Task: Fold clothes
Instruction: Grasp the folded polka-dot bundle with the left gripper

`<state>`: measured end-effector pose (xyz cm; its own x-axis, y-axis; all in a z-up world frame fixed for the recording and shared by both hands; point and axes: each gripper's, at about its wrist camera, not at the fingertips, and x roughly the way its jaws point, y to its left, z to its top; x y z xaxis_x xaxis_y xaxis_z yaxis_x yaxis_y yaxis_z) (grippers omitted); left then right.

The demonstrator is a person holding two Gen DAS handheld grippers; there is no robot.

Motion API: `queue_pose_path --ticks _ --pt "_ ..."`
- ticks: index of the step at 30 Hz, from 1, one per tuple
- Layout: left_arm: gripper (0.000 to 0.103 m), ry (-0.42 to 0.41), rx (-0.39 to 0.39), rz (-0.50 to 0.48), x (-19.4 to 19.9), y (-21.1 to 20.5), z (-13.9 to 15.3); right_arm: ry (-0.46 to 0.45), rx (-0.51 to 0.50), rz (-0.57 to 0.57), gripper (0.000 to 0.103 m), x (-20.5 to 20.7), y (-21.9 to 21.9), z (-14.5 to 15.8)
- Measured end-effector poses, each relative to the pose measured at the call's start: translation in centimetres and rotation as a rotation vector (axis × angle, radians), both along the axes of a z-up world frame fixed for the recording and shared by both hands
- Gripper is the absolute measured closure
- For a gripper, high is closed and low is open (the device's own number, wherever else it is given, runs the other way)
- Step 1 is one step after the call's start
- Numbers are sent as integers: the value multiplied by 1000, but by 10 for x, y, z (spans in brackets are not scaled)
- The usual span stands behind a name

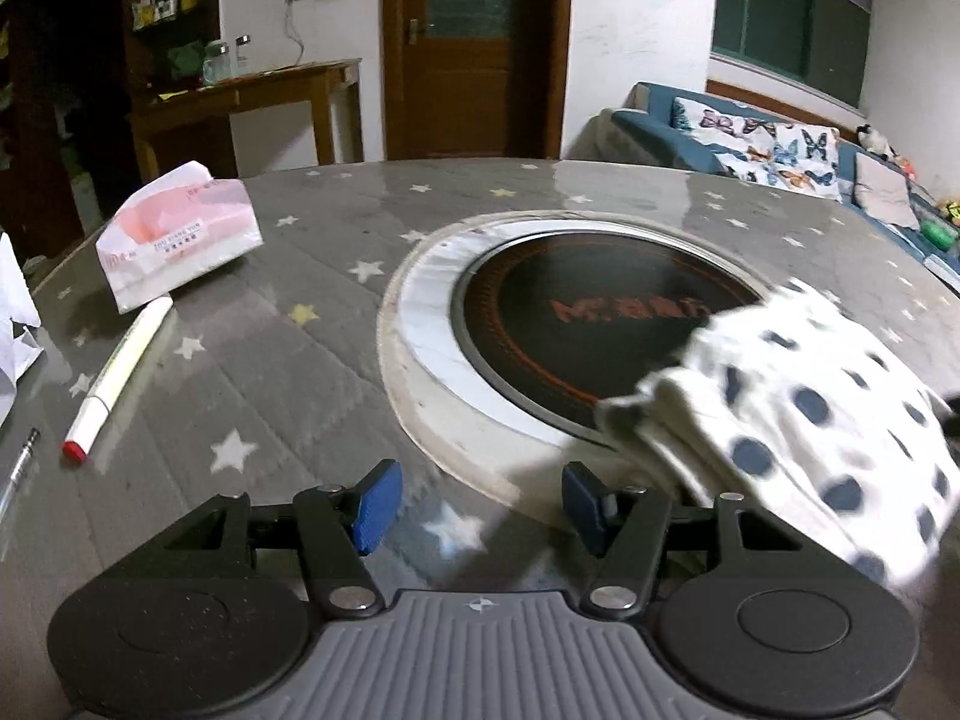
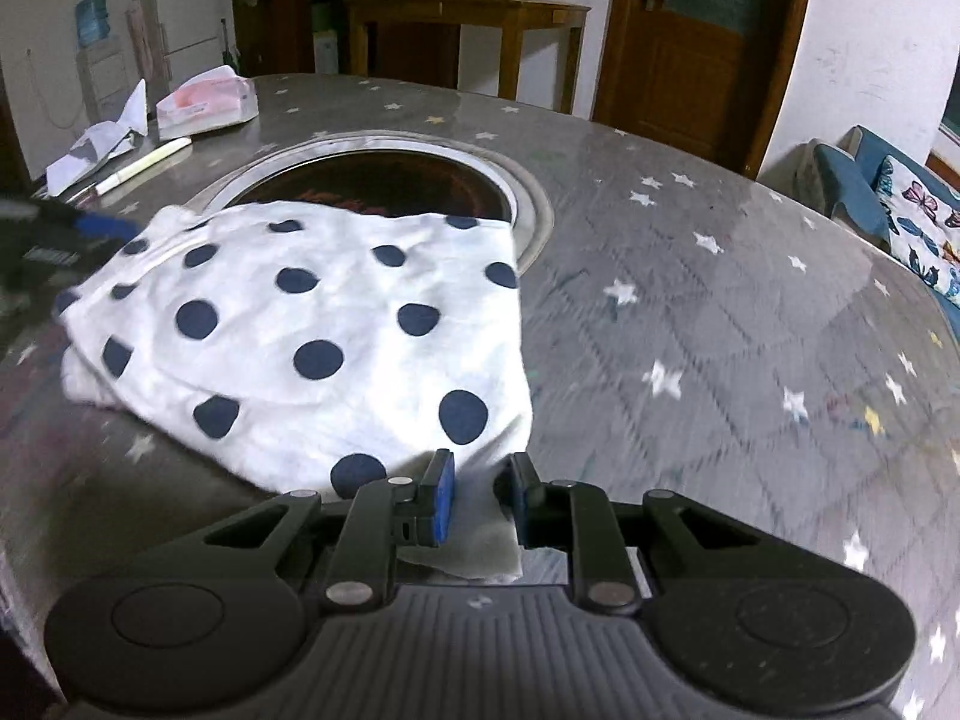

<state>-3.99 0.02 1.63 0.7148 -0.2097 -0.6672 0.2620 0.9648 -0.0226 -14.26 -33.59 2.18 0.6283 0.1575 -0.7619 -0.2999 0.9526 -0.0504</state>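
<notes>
A white garment with dark blue dots [image 2: 312,324] lies folded on the grey star-patterned table [image 2: 690,324], partly over the round inset. My right gripper [image 2: 479,495] is at its near edge, shut on a fold of the white fabric that fills the gap between the blue pads. In the left wrist view the same garment [image 1: 804,420] is blurred at the right. My left gripper [image 1: 482,504] stands open over bare table just left of it, nothing between its fingers. The left gripper [image 2: 66,234] also shows as a dark blur at the garment's far left corner.
A round dark cooktop with a pale ring [image 1: 576,330] is set into the table's middle. A pink tissue pack [image 1: 180,234], a white marker with a red cap [image 1: 117,378], a pen [image 1: 21,462] and crumpled paper [image 2: 96,150] lie to the left. A sofa [image 1: 780,144] stands beyond.
</notes>
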Motion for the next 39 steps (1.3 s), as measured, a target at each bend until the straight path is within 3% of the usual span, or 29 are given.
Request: queue_pose_path --ticks 8,17,20,27,32,35,39 --pt "41 -30 -74 48 -7 11 24 -82 30 18 82 -17 6 29" --pt "39 -61 -130 -102 -45 -40 46 -124 127 231 82 4 66 31" --pt "39 -50 -86 -127 -49 -55 38 -119 132 284 82 9 83 25" --pt "36 11 -49 -135 -44 -61 10 -85 58 338 82 6 100 1" --pt "36 1 -76 -120 -43 -54 20 -132 -3 388 80 -5 108 11" --pt "31 -25 -95 -87 -43 -47 30 -167 -18 442 67 -15 113 23" --pt "25 -29 -117 -36 -42 -36 38 -199 -78 572 65 -30 134 26"
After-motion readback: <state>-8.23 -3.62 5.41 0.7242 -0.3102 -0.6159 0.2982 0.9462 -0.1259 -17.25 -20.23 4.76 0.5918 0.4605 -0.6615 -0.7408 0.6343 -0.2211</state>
